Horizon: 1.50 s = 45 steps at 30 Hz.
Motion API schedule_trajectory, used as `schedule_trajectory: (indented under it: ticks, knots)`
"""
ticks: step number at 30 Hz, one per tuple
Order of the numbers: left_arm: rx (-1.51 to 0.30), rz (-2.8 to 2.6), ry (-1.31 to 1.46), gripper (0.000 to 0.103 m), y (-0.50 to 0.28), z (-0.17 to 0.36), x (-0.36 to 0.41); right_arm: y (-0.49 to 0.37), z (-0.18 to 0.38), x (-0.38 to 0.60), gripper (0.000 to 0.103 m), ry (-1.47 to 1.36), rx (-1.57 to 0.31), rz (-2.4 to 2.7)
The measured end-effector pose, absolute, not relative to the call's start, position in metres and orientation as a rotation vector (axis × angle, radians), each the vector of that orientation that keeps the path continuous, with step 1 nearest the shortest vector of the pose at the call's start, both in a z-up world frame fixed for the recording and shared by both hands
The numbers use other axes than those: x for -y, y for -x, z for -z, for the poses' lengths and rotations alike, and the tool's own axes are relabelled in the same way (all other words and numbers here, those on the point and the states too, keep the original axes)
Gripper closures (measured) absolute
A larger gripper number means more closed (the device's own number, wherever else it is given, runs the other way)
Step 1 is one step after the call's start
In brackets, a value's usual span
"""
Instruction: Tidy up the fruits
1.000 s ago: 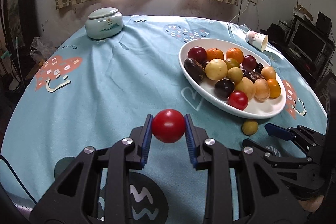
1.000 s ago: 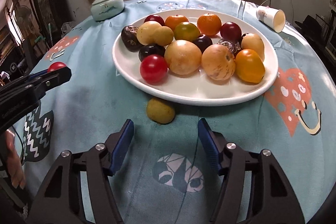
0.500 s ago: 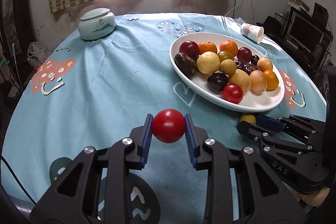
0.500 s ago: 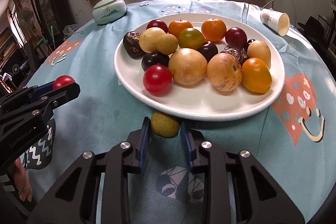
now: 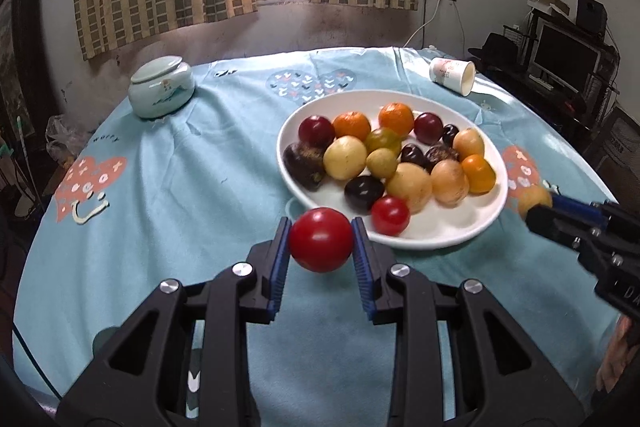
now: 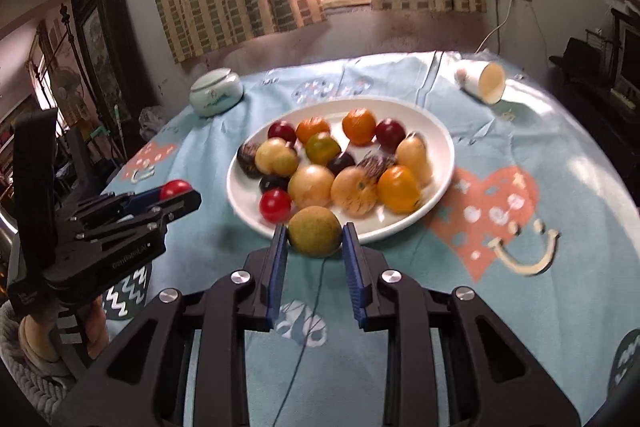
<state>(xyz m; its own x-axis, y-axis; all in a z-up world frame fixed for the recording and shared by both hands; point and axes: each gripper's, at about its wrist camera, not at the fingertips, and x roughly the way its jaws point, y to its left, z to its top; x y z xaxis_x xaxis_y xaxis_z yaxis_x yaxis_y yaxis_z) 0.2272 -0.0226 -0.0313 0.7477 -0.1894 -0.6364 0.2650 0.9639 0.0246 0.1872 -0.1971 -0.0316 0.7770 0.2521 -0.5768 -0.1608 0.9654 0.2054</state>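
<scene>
A white oval plate [image 5: 486, 223] [image 6: 442, 139] on the blue tablecloth holds several red, orange, yellow and dark fruits. My left gripper [image 5: 321, 245] is shut on a red tomato [image 5: 321, 239], held in the air just in front of the plate's near rim. My right gripper [image 6: 315, 237] is shut on a yellow-green fruit [image 6: 315, 231], lifted off the cloth before the plate's near edge. In the left wrist view the right gripper [image 5: 538, 205] comes in from the right with the yellow fruit [image 5: 534, 199] at its tip. In the right wrist view the left gripper [image 6: 176, 193] shows at left with the tomato [image 6: 175, 188].
A pale green lidded jar [image 5: 161, 91] [image 6: 216, 93] stands at the far left of the table. A paper cup [image 5: 453, 75] [image 6: 482, 81] lies on its side at the far right. Monitors and shelves stand beyond the table's right edge. A hand [image 6: 36, 339] grips the left tool.
My right gripper closed on the yellow-green fruit beside the plate and lifted it off the cloth. My left gripper carried the tomato closer to the plate.
</scene>
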Motion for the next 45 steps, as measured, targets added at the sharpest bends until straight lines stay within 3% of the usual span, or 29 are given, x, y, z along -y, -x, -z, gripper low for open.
schedule_trajectory:
  ticks: [5, 12, 21, 26, 29, 31, 32, 33, 36, 41, 45]
  knots:
    - [-0.65, 0.266, -0.151, 0.072, -0.252, 0.015, 0.06, -0.226, -0.002, 0.223, 0.075, -0.163, -0.579, -0.164]
    - [-0.688, 0.264, -0.172, 0.072, -0.283, 0.041, 0.086, -0.29, 0.033, 0.225, 0.075, -0.16, -0.643, -0.14]
    - [-0.682, 0.261, -0.146, 0.07, -0.292, 0.049, 0.083, -0.308, 0.049, 0.215, 0.075, -0.122, -0.671, -0.168]
    - [-0.669, 0.262, -0.161, 0.054, -0.292, 0.051, 0.087, -0.31, 0.051, 0.213, 0.074, -0.117, -0.669, -0.171]
    - [-0.667, 0.267, -0.174, 0.05, -0.291, 0.052, 0.09, -0.313, 0.054, 0.212, 0.074, -0.113, -0.694, -0.174]
    - [-0.664, 0.269, -0.177, 0.047, -0.29, 0.051, 0.09, -0.316, 0.058, 0.21, 0.058, -0.099, -0.722, -0.169]
    - [-0.662, 0.267, -0.176, 0.043, -0.29, 0.051, 0.09, -0.314, 0.057, 0.209, 0.038, -0.1, -0.707, -0.185]
    - [-0.655, 0.264, -0.175, 0.041, -0.289, 0.05, 0.09, -0.31, 0.055, 0.208, 0.03, -0.092, -0.682, -0.171]
    - [-0.645, 0.258, -0.172, 0.035, -0.288, 0.048, 0.089, -0.304, 0.048, 0.205, 0.03, -0.061, -0.639, -0.159]
    - [-0.608, 0.241, -0.171, 0.014, -0.282, 0.04, 0.087, -0.299, 0.04, 0.211, 0.03, -0.08, -0.615, -0.149]
    - [-0.592, 0.241, -0.184, 0.003, -0.275, 0.032, 0.086, -0.291, 0.031, 0.214, 0.026, -0.083, -0.592, -0.137]
